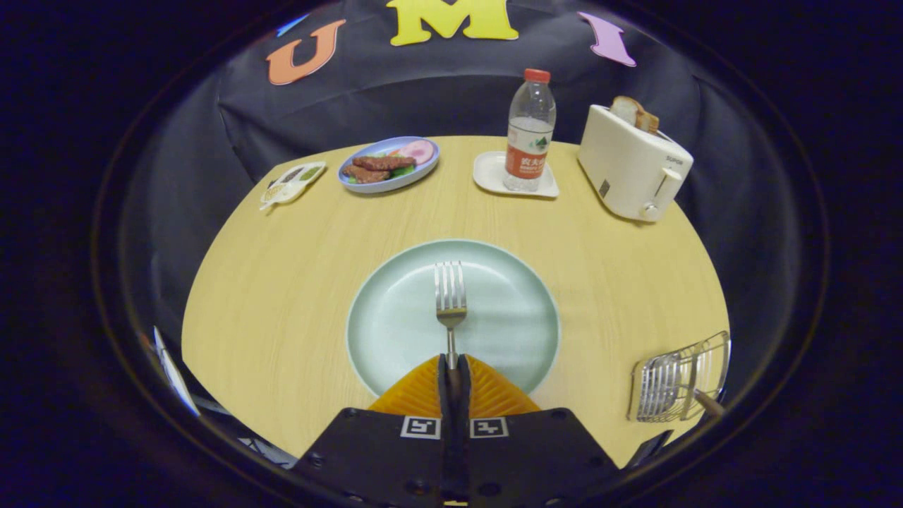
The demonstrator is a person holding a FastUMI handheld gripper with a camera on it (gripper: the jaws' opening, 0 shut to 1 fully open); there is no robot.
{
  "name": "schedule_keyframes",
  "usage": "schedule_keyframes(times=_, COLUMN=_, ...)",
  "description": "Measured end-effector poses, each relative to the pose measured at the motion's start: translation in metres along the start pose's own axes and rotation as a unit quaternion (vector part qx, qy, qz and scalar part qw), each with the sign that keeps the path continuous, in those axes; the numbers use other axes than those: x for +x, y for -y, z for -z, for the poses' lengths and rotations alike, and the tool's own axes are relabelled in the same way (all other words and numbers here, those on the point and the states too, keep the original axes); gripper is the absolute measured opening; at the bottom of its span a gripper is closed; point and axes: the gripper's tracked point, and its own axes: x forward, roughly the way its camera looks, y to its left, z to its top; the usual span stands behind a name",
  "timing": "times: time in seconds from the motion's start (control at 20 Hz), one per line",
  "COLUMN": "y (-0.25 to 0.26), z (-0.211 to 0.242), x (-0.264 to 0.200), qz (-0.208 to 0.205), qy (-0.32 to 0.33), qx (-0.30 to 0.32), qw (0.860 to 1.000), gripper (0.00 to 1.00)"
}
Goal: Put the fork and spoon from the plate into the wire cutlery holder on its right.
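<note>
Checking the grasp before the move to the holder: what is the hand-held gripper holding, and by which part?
The hand-held gripper is shut on the fork, gripping its handle end, tines pointing ahead over the plate.

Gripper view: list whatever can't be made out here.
- Fork handle: hidden between the shut fingers of the gripper.
- Near rim of the plate: covered by the fingers.
- Wire cutlery holder: a handle pokes out; its head is hidden among the wires.
- Bottle label: too small.
</note>
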Motion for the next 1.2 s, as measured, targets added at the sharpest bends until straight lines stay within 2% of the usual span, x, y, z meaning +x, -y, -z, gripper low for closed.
schedule_keyframes(times=0.35, y=0.107, z=-0.027, x=-0.085, qz=0.007, qy=-0.007, qx=0.036, qw=0.999, gripper=0.00)
schedule_keyframes(times=0.55, y=0.174, z=-0.014, x=-0.124, qz=0.019, qy=-0.049, qx=0.042, qw=0.998, gripper=0.00)
schedule_keyframes(times=0.7, y=0.206, z=0.002, x=-0.145, qz=0.014, qy=-0.086, qx=0.061, qw=0.994, gripper=0.00)
schedule_keyframes(times=0.9, y=0.231, z=0.030, x=-0.155, qz=0.014, qy=-0.139, qx=0.072, qw=0.988, gripper=0.00)
schedule_keyframes(times=1.05, y=0.230, z=0.049, x=-0.155, qz=-0.001, qy=-0.185, qx=0.094, qw=0.978, gripper=0.00)
schedule_keyframes(times=1.2, y=0.226, z=0.053, x=-0.152, qz=-0.006, qy=-0.204, qx=0.098, qw=0.974, gripper=0.00)
